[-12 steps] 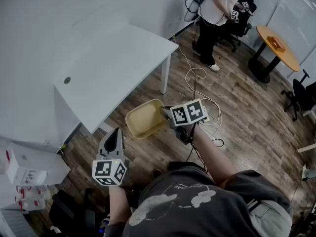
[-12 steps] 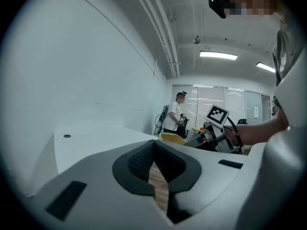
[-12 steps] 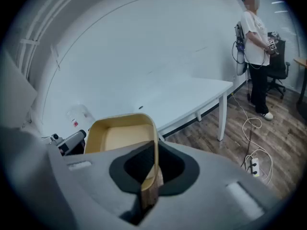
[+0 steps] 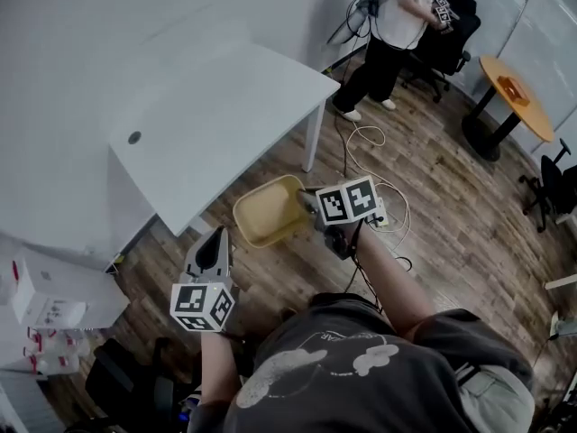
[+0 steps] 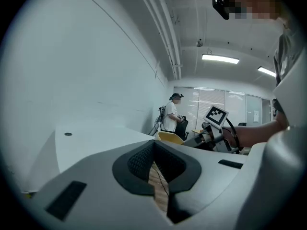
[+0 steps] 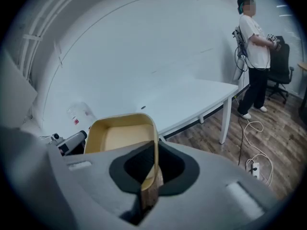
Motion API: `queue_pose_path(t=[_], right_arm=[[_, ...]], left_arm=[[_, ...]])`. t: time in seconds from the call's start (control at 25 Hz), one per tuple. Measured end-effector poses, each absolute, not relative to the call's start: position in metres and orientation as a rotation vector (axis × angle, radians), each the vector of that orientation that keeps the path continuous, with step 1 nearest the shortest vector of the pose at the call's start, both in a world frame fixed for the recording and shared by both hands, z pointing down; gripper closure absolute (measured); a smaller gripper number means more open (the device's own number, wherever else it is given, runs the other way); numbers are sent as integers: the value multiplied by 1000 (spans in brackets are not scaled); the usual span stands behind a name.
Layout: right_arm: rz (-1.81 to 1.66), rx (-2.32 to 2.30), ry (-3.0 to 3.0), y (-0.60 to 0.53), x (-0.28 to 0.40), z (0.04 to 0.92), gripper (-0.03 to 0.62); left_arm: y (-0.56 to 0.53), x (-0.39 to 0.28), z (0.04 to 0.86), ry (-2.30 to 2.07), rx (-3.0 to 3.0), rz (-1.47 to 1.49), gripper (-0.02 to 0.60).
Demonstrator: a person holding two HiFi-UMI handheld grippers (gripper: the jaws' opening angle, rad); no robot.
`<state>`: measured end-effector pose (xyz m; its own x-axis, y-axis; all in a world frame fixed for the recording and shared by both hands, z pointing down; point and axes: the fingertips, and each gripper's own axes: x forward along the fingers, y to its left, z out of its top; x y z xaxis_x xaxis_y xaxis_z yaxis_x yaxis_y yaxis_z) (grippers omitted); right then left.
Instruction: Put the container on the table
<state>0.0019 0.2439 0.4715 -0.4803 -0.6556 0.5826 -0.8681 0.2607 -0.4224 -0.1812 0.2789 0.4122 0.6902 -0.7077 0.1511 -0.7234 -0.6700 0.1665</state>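
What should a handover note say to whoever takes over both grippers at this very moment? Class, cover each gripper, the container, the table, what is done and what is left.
Right gripper: jaws shut on the near rim of the yellow container, holding it in the air.
Left gripper: jaws shut, nothing between them, held low at the person's left.
Container: over the wooden floor, just short of the white table, not yet above its top.
Done: container gripped and lifted.
Left: carry it over the tabletop, set it down, open the right jaws and draw back.

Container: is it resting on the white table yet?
No, the yellow container hangs from the right gripper over the wooden floor, short of the white table.
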Motion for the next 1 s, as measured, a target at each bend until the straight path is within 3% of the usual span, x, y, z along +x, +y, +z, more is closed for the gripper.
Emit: queue_pose_path(t=[0.52,1.0], right_arm=[[1085,1407,-2226,251,-15,488,583],[1149,1399,-2240,188,10,504,583]], left_arm=[[293,-216,441,-1143,2622,124,584],[238,-203,451,-1194,2566,117,584]])
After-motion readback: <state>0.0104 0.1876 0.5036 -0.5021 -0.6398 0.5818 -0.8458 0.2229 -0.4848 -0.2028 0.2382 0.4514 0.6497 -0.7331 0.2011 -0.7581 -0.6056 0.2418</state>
